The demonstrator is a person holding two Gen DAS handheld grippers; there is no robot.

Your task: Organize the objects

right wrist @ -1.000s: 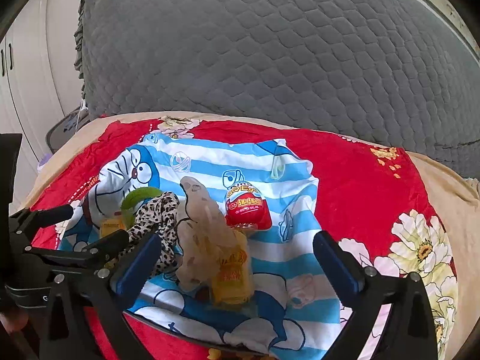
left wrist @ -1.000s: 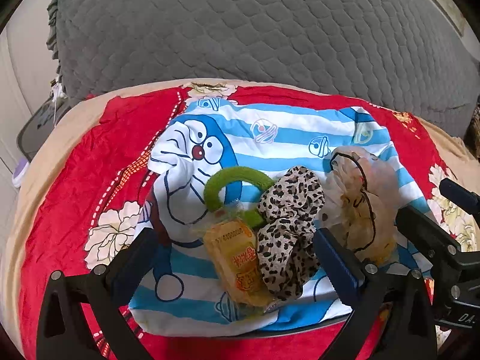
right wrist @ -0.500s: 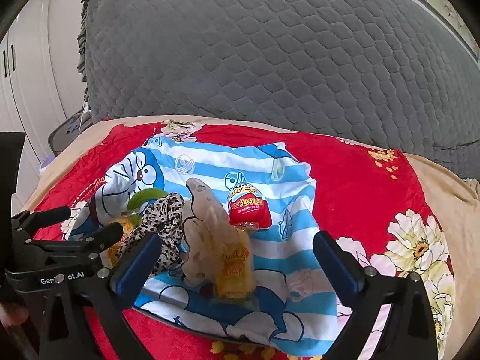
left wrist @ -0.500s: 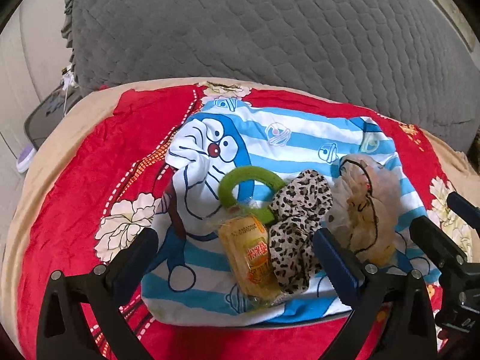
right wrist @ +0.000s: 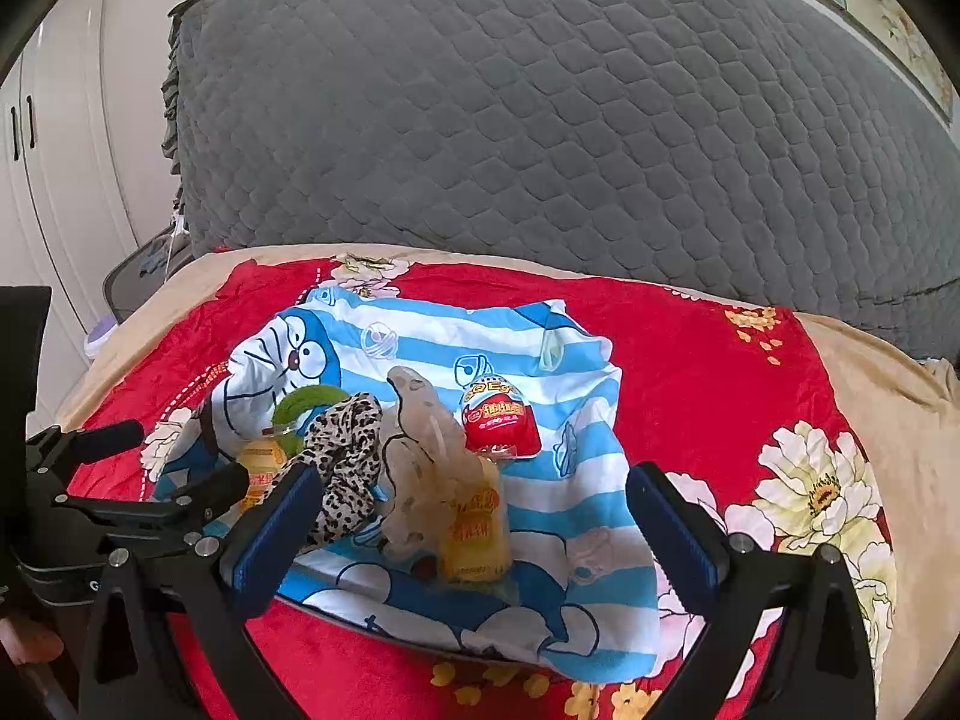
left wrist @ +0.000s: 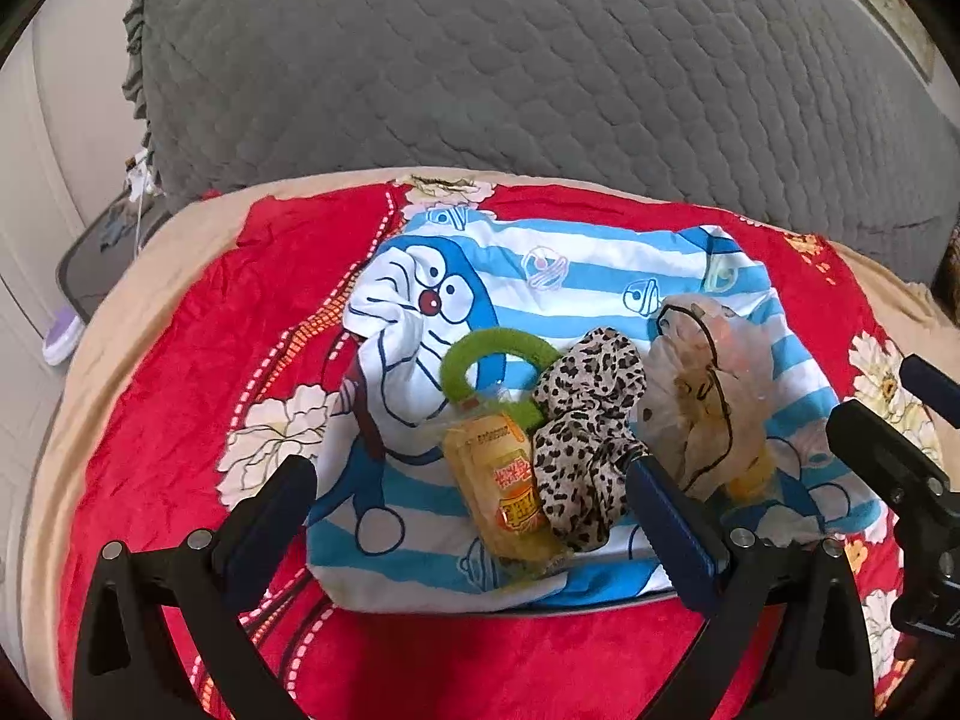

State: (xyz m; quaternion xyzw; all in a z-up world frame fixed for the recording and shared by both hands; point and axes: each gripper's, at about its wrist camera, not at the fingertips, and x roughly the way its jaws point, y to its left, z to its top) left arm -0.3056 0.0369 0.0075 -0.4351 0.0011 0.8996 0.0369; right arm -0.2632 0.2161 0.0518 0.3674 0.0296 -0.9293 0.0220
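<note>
A blue-striped cartoon cloth (left wrist: 570,276) lies spread on the bed and carries a small pile. In the left wrist view the pile holds a green ring (left wrist: 480,342), a yellow snack packet (left wrist: 510,480), a leopard-print scrunchie (left wrist: 588,420) and a clear plastic bag (left wrist: 708,396) with black hair ties. The right wrist view adds a red packet (right wrist: 498,420) and a second yellow packet (right wrist: 474,534) partly under the bag (right wrist: 420,450). My left gripper (left wrist: 468,480) hovers open in front of the pile. My right gripper (right wrist: 474,483) is open too and holds nothing.
A red floral blanket (left wrist: 240,330) covers the bed. Behind it rises a grey quilted headboard (left wrist: 540,60). White wardrobe doors (right wrist: 54,180) stand at the left, with a purple-white object (left wrist: 63,336) on the floor. Part of a hand (right wrist: 30,642) shows at the lower left.
Both views have tilted up and drawn back slightly, so more headboard shows. The pile lies as before. Neither gripper has taken hold of anything.
</note>
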